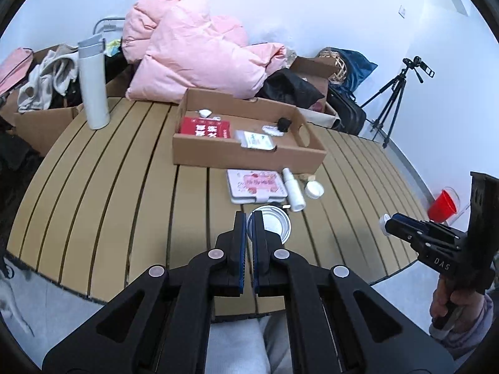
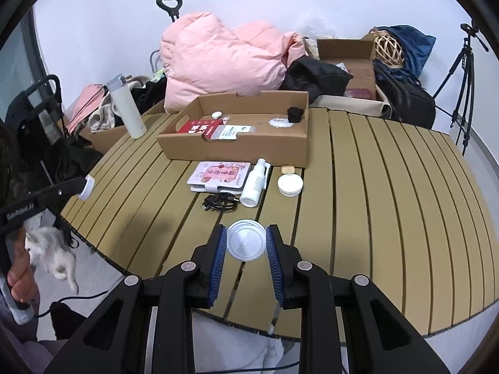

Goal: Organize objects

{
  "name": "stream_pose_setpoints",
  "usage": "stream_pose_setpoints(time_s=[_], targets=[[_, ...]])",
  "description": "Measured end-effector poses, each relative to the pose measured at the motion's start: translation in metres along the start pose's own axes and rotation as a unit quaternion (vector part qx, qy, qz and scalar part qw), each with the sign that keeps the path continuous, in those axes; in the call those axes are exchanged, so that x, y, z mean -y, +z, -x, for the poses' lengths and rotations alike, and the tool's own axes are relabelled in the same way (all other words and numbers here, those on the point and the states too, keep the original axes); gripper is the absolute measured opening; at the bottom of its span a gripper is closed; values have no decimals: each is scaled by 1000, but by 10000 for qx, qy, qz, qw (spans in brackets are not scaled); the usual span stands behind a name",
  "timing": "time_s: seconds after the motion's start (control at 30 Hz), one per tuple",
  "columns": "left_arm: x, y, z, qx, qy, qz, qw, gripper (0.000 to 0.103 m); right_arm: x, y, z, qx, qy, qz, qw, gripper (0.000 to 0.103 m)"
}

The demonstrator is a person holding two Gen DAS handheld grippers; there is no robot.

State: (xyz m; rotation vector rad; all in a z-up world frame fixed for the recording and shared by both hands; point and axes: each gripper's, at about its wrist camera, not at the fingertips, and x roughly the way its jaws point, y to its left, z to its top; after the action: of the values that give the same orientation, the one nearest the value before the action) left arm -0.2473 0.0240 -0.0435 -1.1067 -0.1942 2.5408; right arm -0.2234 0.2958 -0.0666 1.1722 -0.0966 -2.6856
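Note:
My left gripper (image 1: 249,218) is shut on the rim of a round metal tin (image 1: 272,225), held above the slatted table (image 1: 124,187). My right gripper (image 2: 246,237) is shut on a round translucent lid (image 2: 245,240); it also shows at the right of the left wrist view (image 1: 389,222). The left gripper appears at the left edge of the right wrist view (image 2: 82,187). Ahead stands an open cardboard box (image 2: 237,151) holding a red packet (image 2: 198,127), a white pouch (image 2: 232,132) and a small black object (image 2: 295,113).
On the table before the box lie a pink wipes pack (image 2: 220,176), a white spray bottle (image 2: 255,184), a black cable (image 2: 218,202), a white jar (image 2: 290,184) and a white thermos (image 2: 128,109). A pink duvet (image 2: 224,59) and a tripod (image 2: 461,71) stand behind. A cat (image 2: 53,254) is on the floor.

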Motion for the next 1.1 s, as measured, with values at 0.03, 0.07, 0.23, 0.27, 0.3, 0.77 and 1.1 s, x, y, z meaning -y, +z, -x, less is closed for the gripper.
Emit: stream_pose_setpoints(time_s=[0.03,0.07,0.23,0.27,0.3,0.77,1.1], targets=[[-1,7,-3,-42,-81,40,10000,0,0,4,1,25,29,20,10000,29],[-3,18,-9,-104,-175,37,9998,0,0,12,1,69,86,36,9999,29],[-15,91,-48,-178,-113,-157,9997,0,-6,70,-23,251,355,303,9986,29],[-17,104,-58,-238,-108,-167,9995,0,-6,91,-36,300,474,324,9979,29],[-23,121,-72,-291,-27,-115,9995,0,-7,105,-47,295,546,304,9976,29],[-100,218,-308,-1452,874,23,9855,0,-21,252,-345,-1341,598,-582,9875,29],[-116,226,-275,-1011,893,157,9907,30,-19,260,-365,-1220,596,-806,9875,86]])
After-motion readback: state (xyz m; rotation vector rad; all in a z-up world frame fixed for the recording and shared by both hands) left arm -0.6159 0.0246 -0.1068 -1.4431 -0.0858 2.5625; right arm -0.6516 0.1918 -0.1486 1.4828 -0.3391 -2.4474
